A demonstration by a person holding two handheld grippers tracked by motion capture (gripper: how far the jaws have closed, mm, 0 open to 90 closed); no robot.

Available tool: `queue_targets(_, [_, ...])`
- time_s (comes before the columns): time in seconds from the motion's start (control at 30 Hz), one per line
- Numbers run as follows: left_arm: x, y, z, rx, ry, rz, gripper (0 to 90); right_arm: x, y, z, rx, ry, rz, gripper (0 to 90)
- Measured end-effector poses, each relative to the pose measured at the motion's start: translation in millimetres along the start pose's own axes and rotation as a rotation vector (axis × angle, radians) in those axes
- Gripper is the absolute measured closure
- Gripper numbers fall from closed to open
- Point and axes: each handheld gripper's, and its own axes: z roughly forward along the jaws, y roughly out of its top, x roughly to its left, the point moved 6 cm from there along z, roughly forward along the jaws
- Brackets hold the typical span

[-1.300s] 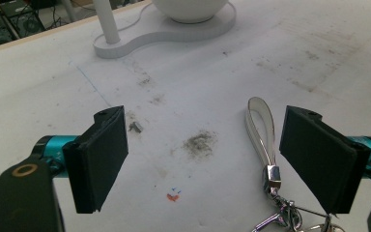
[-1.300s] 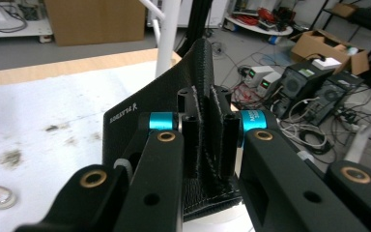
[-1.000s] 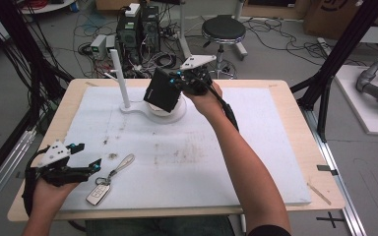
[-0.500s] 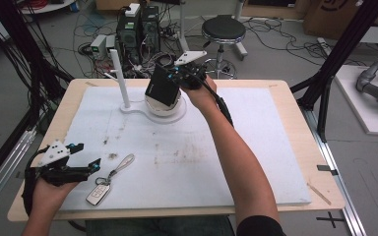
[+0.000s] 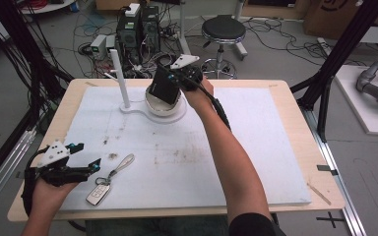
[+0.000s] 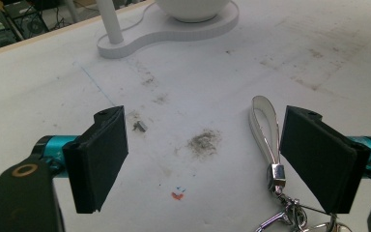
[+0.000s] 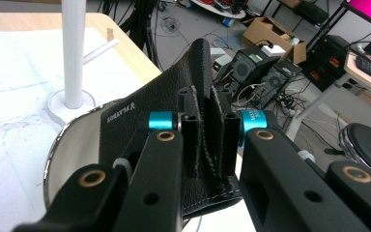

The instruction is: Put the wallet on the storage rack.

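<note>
My right gripper [image 5: 176, 78] is shut on a black leather wallet [image 5: 163, 86], which hangs tilted with its lower edge in or just over the white bowl [image 5: 166, 107] at the back of the table. In the right gripper view the jaws pinch a fold of the wallet [image 7: 140, 121] above the bowl's rim [image 7: 53, 159]. My left gripper [image 5: 86, 156] rests open at the front left. A key fob [image 5: 97, 195] with a white strap [image 5: 123, 163] lies just to its right. The strap [image 6: 264, 123] runs beside the right jaw, with nothing between the pads [image 6: 101, 154].
The bowl sits on a white base [image 5: 138, 109] with an upright white post [image 5: 120, 78] to its left. A white mat [image 5: 256, 147] covers the wooden table. Computers, cables and a stool [image 5: 222, 30] stand behind the far edge.
My right gripper has shifted slightly left and down with the wallet, bringing it over the bowl. The left gripper, fob and strap have stayed put.
</note>
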Motion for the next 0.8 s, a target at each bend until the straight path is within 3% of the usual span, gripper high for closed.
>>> queue_targets(0.3, [-0.7, 0.6, 0.3, -0.003, -0.004, 0.004, 17.4, 8.1, -8.9, 8.0, 0.028, 0.0, -0.021, 84.3])
queue_targets(0.4, [-0.8, 0.5, 1.0, -0.002, -0.003, 0.004, 17.4, 10.5, -11.3, 10.0, 0.012, -0.003, -0.031, 84.2])
queue_targets(0.6, [-1.7, 0.2, 2.4, 0.003, -0.01, 0.007, 17.4, 20.7, -24.3, 18.4, 0.067, 0.038, -0.009, 82.0])
queue_targets(0.63, [-1.8, 0.2, 2.7, 0.005, -0.01, 0.007, 17.4, 23.1, -26.0, 19.3, 0.082, 0.044, 0.004, 80.4])
queue_targets(0.7, [-2.1, 0.3, 3.0, 0.004, -0.011, 0.006, 17.4, 23.8, -24.5, 18.6, 0.088, 0.045, 0.031, 59.4])
queue_targets(0.77, [-2.4, 0.6, 3.2, 0.003, -0.012, 0.006, 17.4, 23.0, -23.9, 17.9, 0.089, 0.039, 0.039, 58.4])
queue_targets(0.8, [-2.3, 0.7, 3.3, 0.004, -0.012, 0.008, 17.4, 20.7, -22.3, 13.9, 0.078, 0.038, 0.06, 48.4])
